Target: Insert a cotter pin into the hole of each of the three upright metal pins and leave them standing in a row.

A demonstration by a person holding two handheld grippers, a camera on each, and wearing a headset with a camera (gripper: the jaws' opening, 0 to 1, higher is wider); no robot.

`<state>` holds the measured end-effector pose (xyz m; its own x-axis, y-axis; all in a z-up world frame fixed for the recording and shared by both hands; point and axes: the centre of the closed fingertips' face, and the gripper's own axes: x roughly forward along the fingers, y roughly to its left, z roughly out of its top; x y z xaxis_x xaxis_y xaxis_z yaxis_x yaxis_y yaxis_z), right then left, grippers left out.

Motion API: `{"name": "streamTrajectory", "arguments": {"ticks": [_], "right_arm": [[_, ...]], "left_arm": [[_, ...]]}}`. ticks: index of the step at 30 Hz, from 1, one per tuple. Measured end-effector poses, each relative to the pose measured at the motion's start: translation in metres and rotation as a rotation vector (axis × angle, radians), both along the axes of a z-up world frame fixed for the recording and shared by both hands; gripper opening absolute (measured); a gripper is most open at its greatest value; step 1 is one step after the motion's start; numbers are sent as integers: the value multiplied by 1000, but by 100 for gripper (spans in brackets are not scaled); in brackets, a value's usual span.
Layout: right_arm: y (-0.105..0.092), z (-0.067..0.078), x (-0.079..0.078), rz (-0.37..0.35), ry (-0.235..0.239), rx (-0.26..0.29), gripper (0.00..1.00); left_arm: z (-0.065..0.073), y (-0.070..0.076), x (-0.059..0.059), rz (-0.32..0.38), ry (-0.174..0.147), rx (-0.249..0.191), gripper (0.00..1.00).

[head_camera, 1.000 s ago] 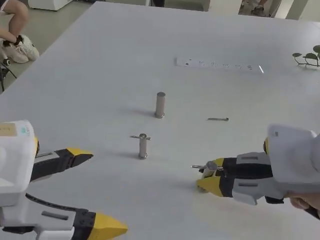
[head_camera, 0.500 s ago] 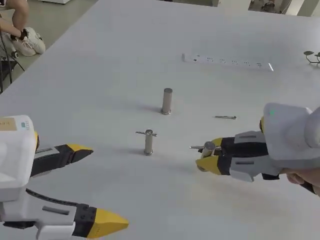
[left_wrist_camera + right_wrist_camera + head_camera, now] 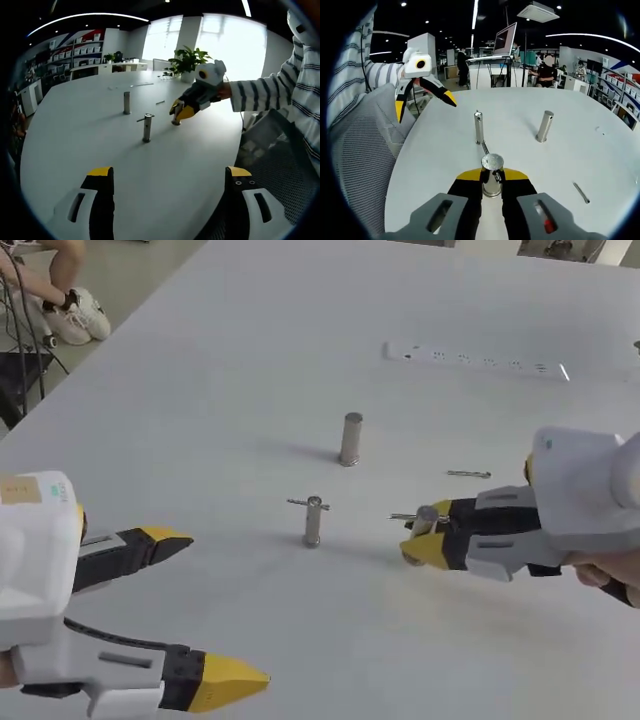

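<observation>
Yellow-tipped left gripper (image 3: pixel 228 607) hangs released and empty by the table (image 3: pixel 200 390) near edge. Mid-table, one metal pin (image 3: pixel 313 522) stands with its cotter pin in, bare pin (image 3: pixel 350 438) behind it. To their right the right gripper (image 3: pixel 412 540) is clenched on third pin (image 3: pixel 426 516), apparently already pinned. Judged step: stand it in line. Next: loose cotter pin (image 3: pixel 468 474) into bare pin. Power strip (image 3: pixel 480 362) at far edge, nothing in the way

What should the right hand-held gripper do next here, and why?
Probably the right hand-held gripper should set its metal pin upright beside the finished pin and release: a cotter pin already crosses it, while the bare pin and loose cotter pin wait.
</observation>
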<state>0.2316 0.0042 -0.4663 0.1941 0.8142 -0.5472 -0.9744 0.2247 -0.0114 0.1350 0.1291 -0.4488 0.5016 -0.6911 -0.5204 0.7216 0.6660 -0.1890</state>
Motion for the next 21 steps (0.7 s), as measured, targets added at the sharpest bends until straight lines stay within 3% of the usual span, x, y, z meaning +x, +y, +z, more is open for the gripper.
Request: {"name": "streamTrajectory", "arguments": {"ticks": [4, 11, 13, 16, 21], "right_arm": [[3, -1, 0, 10, 2, 0, 8], [5, -4, 1, 14, 8, 4, 8], [5, -5, 2, 4, 15, 2, 8], [4, -6, 3, 1, 16, 6, 8], [5, -6, 2, -1, 25, 6, 9]], "left_arm": [[-4, 3, -1, 13, 6, 21, 91], [-2, 3, -1, 17, 9, 21, 91], [-1, 4, -1, 21, 10, 16, 91], [6, 3, 1, 40, 7, -32, 91], [9, 4, 2, 47, 4, -43, 91]]}}
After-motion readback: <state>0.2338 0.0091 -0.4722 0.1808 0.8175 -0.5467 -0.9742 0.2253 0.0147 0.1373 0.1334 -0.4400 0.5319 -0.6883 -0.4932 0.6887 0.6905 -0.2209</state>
